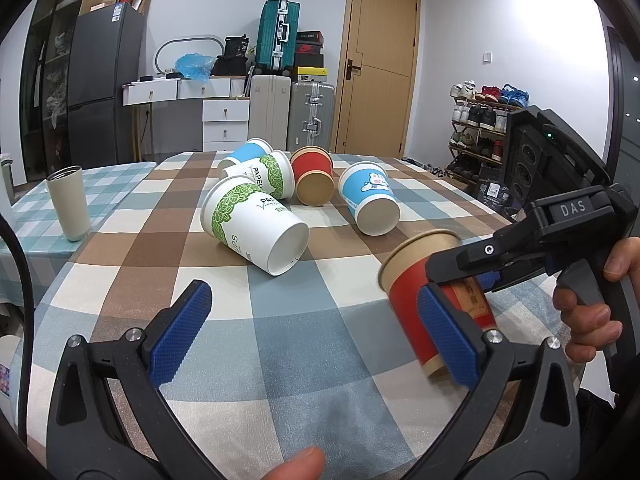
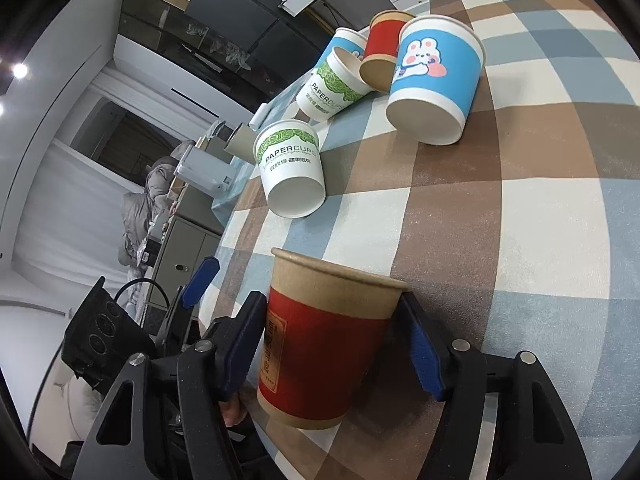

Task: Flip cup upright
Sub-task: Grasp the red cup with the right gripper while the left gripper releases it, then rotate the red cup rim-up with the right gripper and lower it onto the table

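Note:
A red and kraft paper cup is held between the blue pads of my right gripper, tilted, just above the checked tablecloth. In the left wrist view the same cup shows at the right, tilted with its rim up and to the left, clamped by the right gripper. My left gripper is open and empty; its right pad is right in front of the cup.
Several other paper cups lie on their sides farther back: a green-leaf one, a second green one, a red one, a blue rabbit one. A beige tumbler stands at the left. Furniture and suitcases stand behind the table.

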Motion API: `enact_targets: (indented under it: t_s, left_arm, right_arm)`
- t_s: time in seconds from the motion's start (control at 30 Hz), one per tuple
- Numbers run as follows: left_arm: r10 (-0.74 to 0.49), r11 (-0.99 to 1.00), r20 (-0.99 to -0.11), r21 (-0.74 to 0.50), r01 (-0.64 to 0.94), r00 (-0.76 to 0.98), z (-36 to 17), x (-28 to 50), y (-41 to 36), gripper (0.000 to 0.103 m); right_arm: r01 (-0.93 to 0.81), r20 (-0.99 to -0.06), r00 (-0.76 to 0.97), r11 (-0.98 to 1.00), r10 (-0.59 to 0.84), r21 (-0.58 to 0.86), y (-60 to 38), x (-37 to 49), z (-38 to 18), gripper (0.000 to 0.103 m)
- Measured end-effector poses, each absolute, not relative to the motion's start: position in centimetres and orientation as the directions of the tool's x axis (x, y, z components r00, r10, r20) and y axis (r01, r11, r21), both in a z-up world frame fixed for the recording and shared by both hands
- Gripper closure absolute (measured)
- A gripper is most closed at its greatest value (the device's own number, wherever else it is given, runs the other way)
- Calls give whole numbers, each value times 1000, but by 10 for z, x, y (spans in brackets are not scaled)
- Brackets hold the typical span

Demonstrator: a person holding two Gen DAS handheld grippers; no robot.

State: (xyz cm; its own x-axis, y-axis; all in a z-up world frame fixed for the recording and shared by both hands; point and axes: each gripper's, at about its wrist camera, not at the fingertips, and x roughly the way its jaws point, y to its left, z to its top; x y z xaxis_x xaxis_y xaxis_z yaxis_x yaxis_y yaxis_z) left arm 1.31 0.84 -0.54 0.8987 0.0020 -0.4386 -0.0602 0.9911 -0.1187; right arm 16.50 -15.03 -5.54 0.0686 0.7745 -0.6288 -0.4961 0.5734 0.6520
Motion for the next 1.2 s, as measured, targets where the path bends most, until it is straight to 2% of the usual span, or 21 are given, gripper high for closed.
enact_targets:
  t_s: [0.2,0.43,0.53,0.8,1.2]
  left_arm:
    - [3,991,-438,-118,-61,899,-6,13,8,1]
    - [3,991,-438,-118,-61,899,-6,13,8,1]
    - [4,991,-438,-119,-62,899,-6,13,9,1]
    - [6,991,-434,-121,-65,901,-3,13,12,1]
    - [7,991,-433,-119,-65,901,-4,14,12,1]
  right_arm:
    - [-574,-618,193,598,762,559,-153,154,-38,35]
    - [-691,-598,459,687,657,225,-137,123,-19,35]
    - [-703,-570,503,691,649,167,-129,119,-19,35]
    - [-725,-518,540,679,663,114,-104,117,-20,35]
    - [-743,-565,484,655,669,140,-106,115,-24,37]
